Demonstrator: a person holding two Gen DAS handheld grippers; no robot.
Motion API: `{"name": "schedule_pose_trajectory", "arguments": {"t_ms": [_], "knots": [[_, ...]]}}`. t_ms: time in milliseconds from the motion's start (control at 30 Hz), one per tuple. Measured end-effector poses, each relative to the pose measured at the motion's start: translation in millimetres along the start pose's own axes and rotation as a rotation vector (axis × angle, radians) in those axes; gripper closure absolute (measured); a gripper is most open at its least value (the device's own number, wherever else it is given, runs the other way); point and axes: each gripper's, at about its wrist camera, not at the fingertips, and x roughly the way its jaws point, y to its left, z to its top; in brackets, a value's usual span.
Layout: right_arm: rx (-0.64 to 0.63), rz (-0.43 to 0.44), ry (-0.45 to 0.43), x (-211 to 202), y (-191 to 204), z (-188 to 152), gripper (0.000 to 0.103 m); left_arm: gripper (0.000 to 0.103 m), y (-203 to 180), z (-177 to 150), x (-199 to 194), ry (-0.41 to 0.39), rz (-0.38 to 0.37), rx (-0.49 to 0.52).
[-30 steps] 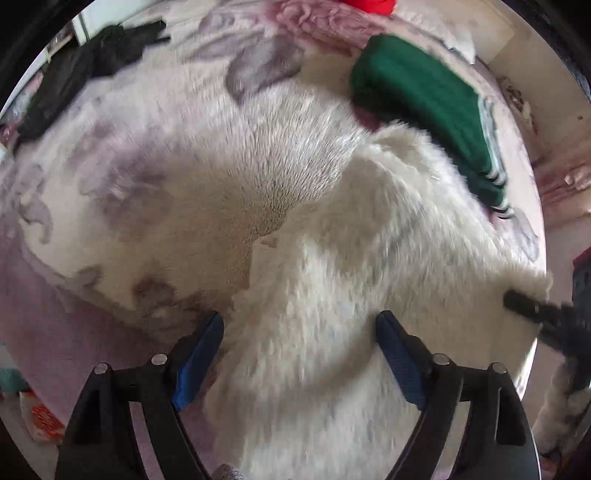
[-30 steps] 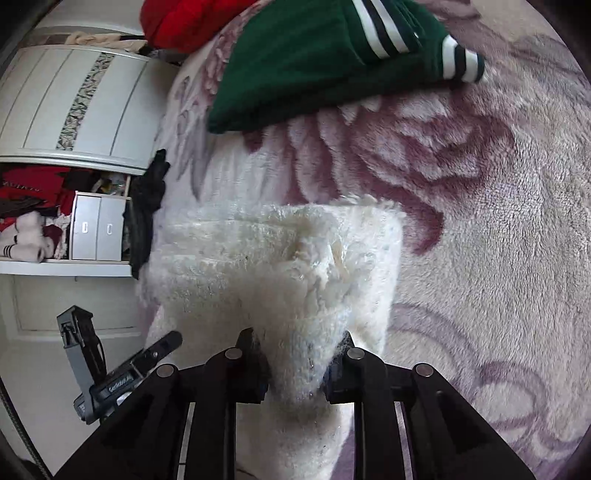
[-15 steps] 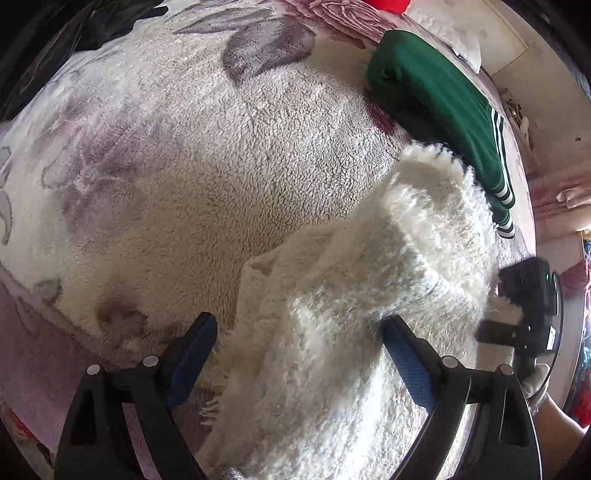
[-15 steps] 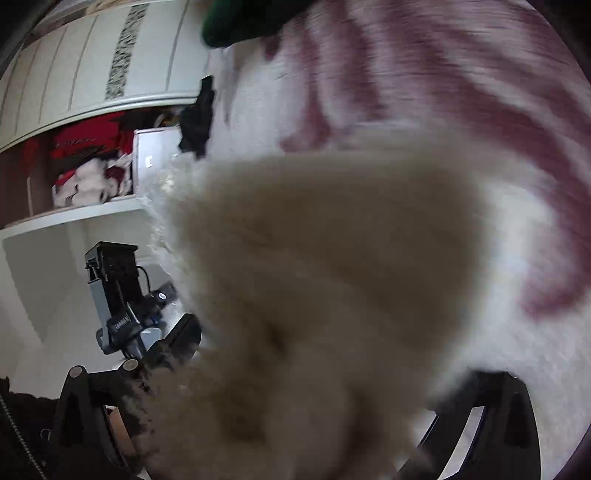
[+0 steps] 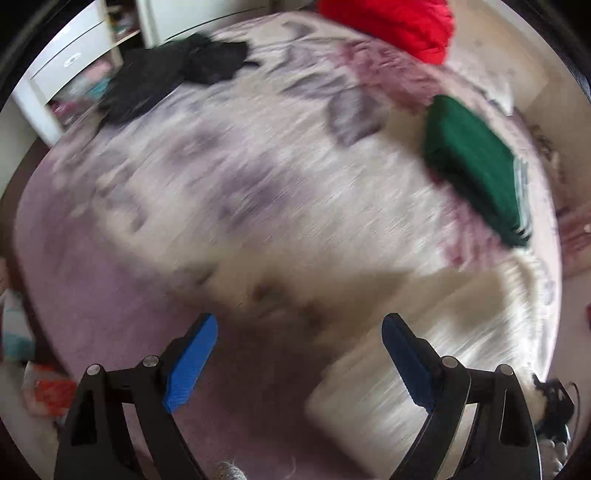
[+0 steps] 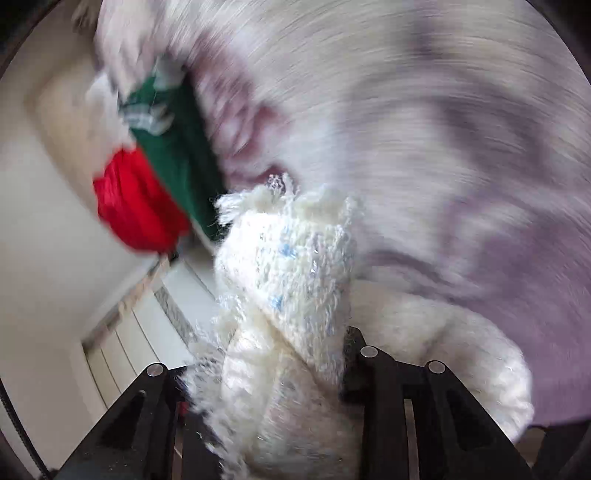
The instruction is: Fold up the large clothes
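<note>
Sweater (image 6: 291,295), fluffy white with faint blue flecks, bunched up in right gripper (image 6: 266,373), jaws pinched on it; rest trails lower right over bed (image 5: 229,177). Left gripper (image 5: 299,354) spread wide, holding nothing, above purple blanket edge. Green top (image 5: 476,173), red cloth (image 5: 402,26), black cloth (image 5: 166,74) lie near bed edges; middle bare. Both views blurred.
</note>
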Motion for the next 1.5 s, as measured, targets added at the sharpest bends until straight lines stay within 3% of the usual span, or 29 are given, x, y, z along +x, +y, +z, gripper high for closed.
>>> {"name": "schedule_pose_trajectory", "arguments": {"t_ms": [67, 167, 233, 333, 500, 533, 567, 667, 767, 800, 833, 867, 933, 1100, 1233, 1300, 1367, 1467, 1500], "knots": [[-0.066, -0.094, -0.003, -9.2, -6.9, 0.6, 0.069, 0.011, 18.6, -31.2, 21.9, 0.1, 0.028, -0.036], [-0.236, -0.273, 0.101, -2.1, 21.4, 14.7, 0.049, 0.011, 28.8, -70.1, 38.8, 0.179, 0.003, -0.098], [-0.42, -0.457, 0.157, -6.2, 64.5, 23.5, 0.045, 0.011, 26.3, -87.0, 40.1, 0.185, -0.005, -0.101], [-0.763, -0.636, 0.197, -12.5, 133.9, 2.1, 0.039, 0.011, 17.2, -100.0, 39.1, 0.164, -0.015, -0.1], [-1.196, -0.776, 0.4, 46.1, 199.1, -78.9, 0.037, 0.011, 9.4, -101.7, 38.0, 0.089, -0.012, -0.149], [-1.276, -0.76, 0.441, 63.1, 204.6, -96.1, 0.034, 0.011, 8.9, -100.4, 36.1, 0.072, -0.023, -0.17], [-1.351, -0.762, 0.472, 85.8, 207.4, -112.2, 0.023, 0.011, 8.5, -99.4, 34.3, 0.057, -0.036, -0.188], [-1.528, -0.833, 0.622, 159.5, 190.6, -141.1, 0.02, 0.011, 5.8, -94.7, 33.1, 0.043, -0.053, -0.231], [-1.59, -1.051, 0.725, 220.0, 150.9, -137.0, 0.02, 0.011, 5.7, -93.1, 29.3, 0.024, -0.065, -0.271], [-1.567, -1.101, 0.754, 226.7, 141.6, -137.3, 0.029, 0.011, 5.9, -94.2, 26.9, 0.017, -0.072, -0.279], [-1.541, -1.113, 0.758, 230.2, 136.0, -135.7, 0.047, 0.011, 5.3, -94.4, 23.9, 0.01, -0.074, -0.282], [-1.513, -1.107, 0.761, 228.7, 135.0, -137.4, 0.087, 0.011, 4.3, -94.7, 20.2, 0.002, -0.078, -0.277], [-1.477, -1.071, 0.726, 217.7, 148.8, -145.6, 0.088, 0.011, 0.4, -98.3, 14.3, -0.017, -0.082, -0.255], [-1.46, -0.984, 0.522, 181.1, 219.3, -166.1, 0.089, 0.011, -37.1, -91.4, 5.7, -0.022, -0.161, -0.197], [-1.531, -1.081, 0.352, 201.4, 241.2, -143.8, 0.089, 0.006, -60.3, -71.3, 21.1, -0.04, -0.237, -0.199], [-1.527, -1.17, 0.337, 230.2, 227.3, -117.3, 0.088, 0.002, -63.8, -60.4, 37.0, -0.017, -0.241, -0.202], [-1.431, -1.217, 0.437, 252.5, 204.5, -93.1, 0.085, 0.003, -62.7, -53.7, 46.7, 0.011, -0.238, -0.195], [-1.41, -1.192, 0.524, 256.1, 199.6, -82.8, 0.076, 0.003, -61.2, -54.2, 53.5, 0.027, -0.206, -0.155], [-1.397, -1.163, 0.535, 250.9, 202.0, -79.0, 0.067, 0.002, -57.9, -57.4, 54.0, 0.026, -0.212, -0.151]]}}
